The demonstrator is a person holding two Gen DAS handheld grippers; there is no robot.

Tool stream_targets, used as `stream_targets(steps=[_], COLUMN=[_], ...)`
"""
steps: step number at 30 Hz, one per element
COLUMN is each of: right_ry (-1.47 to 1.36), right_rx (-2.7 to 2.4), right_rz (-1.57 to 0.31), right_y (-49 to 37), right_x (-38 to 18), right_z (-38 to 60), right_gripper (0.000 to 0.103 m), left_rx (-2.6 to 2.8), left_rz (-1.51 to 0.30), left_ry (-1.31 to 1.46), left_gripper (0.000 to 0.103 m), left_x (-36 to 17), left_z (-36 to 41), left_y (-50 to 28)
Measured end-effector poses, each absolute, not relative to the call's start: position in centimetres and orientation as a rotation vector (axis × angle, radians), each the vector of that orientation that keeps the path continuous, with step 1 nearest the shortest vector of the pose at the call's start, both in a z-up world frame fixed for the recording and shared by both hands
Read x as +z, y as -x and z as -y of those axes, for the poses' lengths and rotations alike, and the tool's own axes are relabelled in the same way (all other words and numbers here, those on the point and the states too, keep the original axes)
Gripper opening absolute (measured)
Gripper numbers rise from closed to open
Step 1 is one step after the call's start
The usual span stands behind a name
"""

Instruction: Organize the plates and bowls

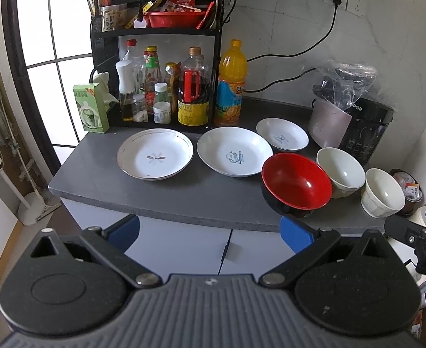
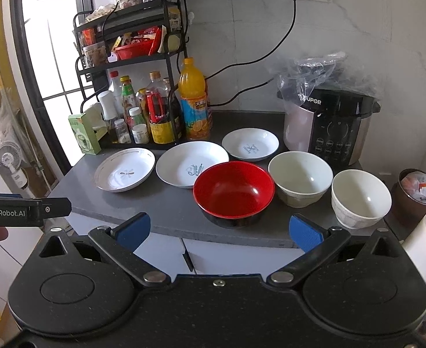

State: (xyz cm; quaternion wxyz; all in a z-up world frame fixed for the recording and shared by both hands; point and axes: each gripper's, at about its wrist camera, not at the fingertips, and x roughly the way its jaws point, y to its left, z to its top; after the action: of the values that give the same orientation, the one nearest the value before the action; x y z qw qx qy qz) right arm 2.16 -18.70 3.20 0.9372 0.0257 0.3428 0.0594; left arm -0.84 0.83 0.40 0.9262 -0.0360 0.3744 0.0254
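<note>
The left gripper (image 1: 210, 230) hangs in front of the counter (image 1: 166, 194) with its blue pads (image 1: 295, 236) spread wide and nothing between them. The right gripper (image 2: 218, 230) is likewise spread wide and empty, held just short of the counter edge, facing the red bowl (image 2: 234, 190).

On the counter three white plates sit in a row: the rimmed plate (image 1: 155, 153) at left, the big plate (image 1: 234, 155) in the middle, the small plate (image 1: 282, 134) behind and to the right (its near rim just beside the red bowl). Right of the red bowl stand two white bowls, the near-cooker bowl (image 2: 300, 181) touching it, and the end bowl (image 2: 361, 197) close beside that one.

Behind them stand a rack (image 1: 158, 32) of bottles, a juice bottle (image 1: 231, 84) and a cooker (image 2: 333, 124) with a plastic bag over its top.
</note>
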Motion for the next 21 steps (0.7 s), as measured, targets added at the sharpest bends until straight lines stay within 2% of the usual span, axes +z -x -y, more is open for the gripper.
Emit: stream_targets(steps=[21], right_ry=[-0.149], right_rx=[0.112], right_rz=[-0.732], right_y=[-3.0], right_x=[2.4], right_z=[21.5], right_gripper=[0.103], left_rx=[0.054], left_rz=[-0.798], left_ry=[0.002], left_gripper=[0.102], left_x=[1.7], left_z=[1.6], left_y=[-1.4])
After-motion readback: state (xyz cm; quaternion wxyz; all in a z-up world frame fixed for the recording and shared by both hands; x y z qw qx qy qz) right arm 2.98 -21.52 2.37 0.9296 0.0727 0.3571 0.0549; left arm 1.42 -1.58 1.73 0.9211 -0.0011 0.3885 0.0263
